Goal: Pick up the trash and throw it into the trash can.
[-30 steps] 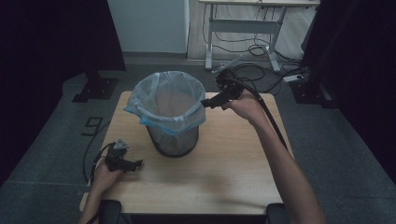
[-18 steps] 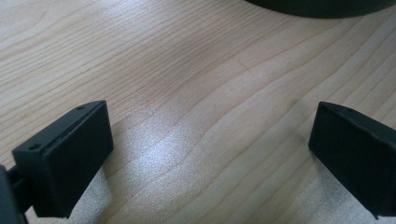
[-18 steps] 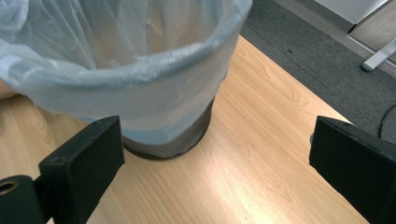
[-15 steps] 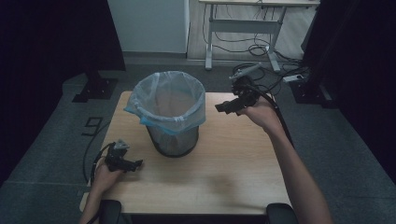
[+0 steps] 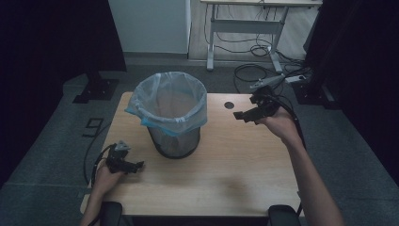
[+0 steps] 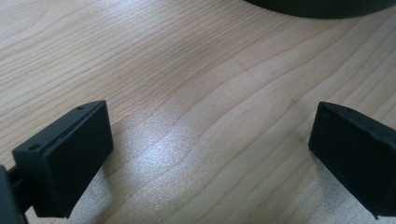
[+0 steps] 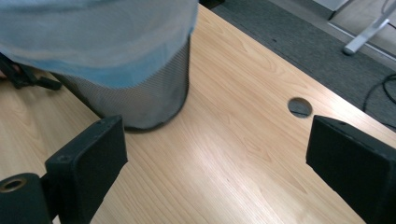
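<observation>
As seen, one lined bin, one table, two grippers.

So the count here: one table, one mesh bin with one blue bag lining it, and one cable hole in the tabletop. Two grippers too, left and right, one per hand. Second desk at the back, one.

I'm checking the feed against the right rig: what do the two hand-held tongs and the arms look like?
Both tongs are black. The left tongs carry a small grey plate and trail a dark cable off the table edge. The right tongs have a grey three-cornered plate on top and a thick black cable along the forearm. Up close, each jaw ends in a blocky black pad. Both forearms are bare, no sleeves.
</observation>
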The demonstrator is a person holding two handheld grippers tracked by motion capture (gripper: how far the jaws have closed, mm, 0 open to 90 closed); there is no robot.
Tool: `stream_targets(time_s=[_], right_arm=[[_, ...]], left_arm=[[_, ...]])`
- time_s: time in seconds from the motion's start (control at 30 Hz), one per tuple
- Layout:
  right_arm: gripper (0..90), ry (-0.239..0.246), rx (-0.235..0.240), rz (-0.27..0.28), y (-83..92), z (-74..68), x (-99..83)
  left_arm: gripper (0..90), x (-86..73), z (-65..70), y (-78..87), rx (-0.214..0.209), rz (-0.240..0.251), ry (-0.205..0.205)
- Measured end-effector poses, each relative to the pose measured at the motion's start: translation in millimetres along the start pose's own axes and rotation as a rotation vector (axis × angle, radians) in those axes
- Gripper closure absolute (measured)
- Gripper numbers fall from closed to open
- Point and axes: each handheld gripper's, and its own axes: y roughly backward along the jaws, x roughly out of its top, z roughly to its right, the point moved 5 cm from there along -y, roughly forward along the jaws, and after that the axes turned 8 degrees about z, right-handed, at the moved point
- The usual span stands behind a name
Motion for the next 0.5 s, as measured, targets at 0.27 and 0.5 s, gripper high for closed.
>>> stream_targets(time_s=[0.27,0.5], right_arm=[[6.2,-0.014,-0.034,0.015,15.9,9.9,-22.6],[6.2,-0.018,-0.059,0.019,27.5,14.5,-43.9]], left_arm=[[0.0,0.0,1.0,0.0,0.001,-0.001,0.0],[0.0,0.1,1.8,-0.1,0.001,0.0,0.002]])
